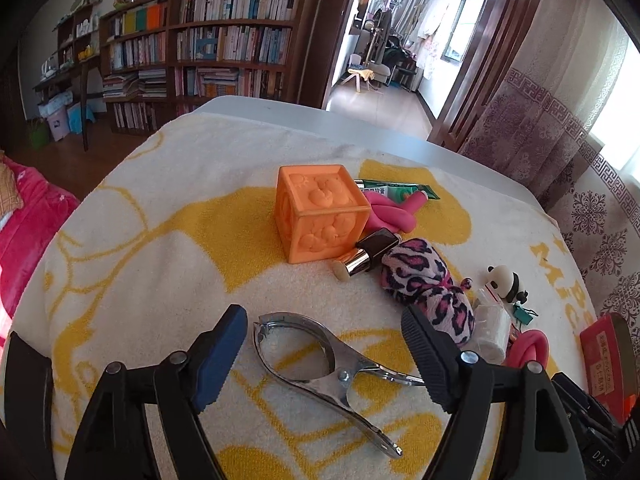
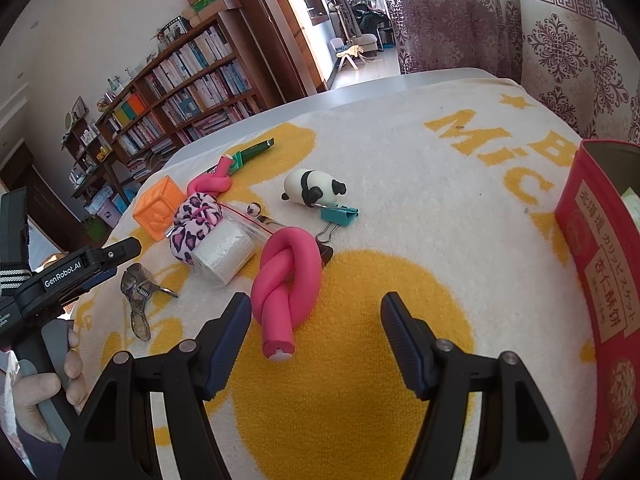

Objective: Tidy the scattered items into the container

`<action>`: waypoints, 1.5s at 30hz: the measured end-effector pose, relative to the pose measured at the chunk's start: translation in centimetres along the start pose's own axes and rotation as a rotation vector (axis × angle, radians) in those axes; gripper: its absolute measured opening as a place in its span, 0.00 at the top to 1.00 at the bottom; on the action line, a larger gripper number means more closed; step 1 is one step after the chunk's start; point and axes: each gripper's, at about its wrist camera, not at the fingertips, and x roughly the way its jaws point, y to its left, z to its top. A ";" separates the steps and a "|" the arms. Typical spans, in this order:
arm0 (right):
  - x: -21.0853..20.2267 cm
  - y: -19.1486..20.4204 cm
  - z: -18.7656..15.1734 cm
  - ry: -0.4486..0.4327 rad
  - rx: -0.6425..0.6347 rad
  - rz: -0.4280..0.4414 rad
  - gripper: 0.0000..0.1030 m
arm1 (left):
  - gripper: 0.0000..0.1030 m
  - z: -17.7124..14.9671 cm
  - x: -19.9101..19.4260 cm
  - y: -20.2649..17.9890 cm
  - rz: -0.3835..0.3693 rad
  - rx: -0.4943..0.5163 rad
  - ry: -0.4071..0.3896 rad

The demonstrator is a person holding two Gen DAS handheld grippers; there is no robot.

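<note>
My left gripper (image 1: 324,332) is open with a metal spring clamp (image 1: 320,372) lying on the towel between its fingers. Beyond it lie an orange cube (image 1: 320,216), a small bottle (image 1: 366,254) and a leopard-print pouch (image 1: 424,284). My right gripper (image 2: 316,320) is open, just short of a knotted pink foam roller (image 2: 286,276). The red tin container (image 2: 600,256) stands open at the right. The left gripper (image 2: 116,258) shows at the left of the right wrist view, above the clamp (image 2: 138,288).
A panda figure (image 2: 312,190), a teal binder clip (image 2: 338,216), a white roll (image 2: 224,254), a second pink roller (image 2: 210,184) and a green tube (image 2: 254,150) lie on the yellow-white towel (image 2: 400,160). The table edge (image 1: 360,120) is beyond; curtains hang at the right.
</note>
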 end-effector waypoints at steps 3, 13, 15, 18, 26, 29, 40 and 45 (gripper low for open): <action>0.0 0.0 0.0 0.000 0.000 0.000 0.31 | 0.18 -0.1 -0.1 0.8 -0.008 -0.032 0.002; -0.1 -0.1 -0.1 -0.001 0.001 0.000 0.31 | 0.18 -2.0 0.6 1.3 0.000 -0.047 0.075; -0.1 -0.1 -0.1 0.000 0.001 -0.001 0.31 | 0.18 -2.0 0.6 1.0 0.005 -0.041 0.076; -0.1 0.0 -0.1 -0.003 -0.001 -0.003 0.31 | 0.18 -1.7 0.8 0.4 -0.002 -0.050 0.088; -0.3 0.0 -0.1 -0.015 -0.003 -0.014 0.31 | 0.12 -1.9 1.8 -1.2 0.053 0.002 0.120; -0.4 0.0 -0.1 -0.017 0.001 -0.011 0.31 | 0.12 -2.0 1.2 -0.8 0.051 0.014 0.125; -0.8 0.4 -0.1 -0.017 -0.001 0.008 0.31 | 0.10 -2.9 -1.1 2.3 0.118 0.049 0.150; -0.9 0.4 -0.2 -0.018 0.003 0.007 0.31 | 0.10 -3.8 -0.6 -0.6 0.078 0.128 0.170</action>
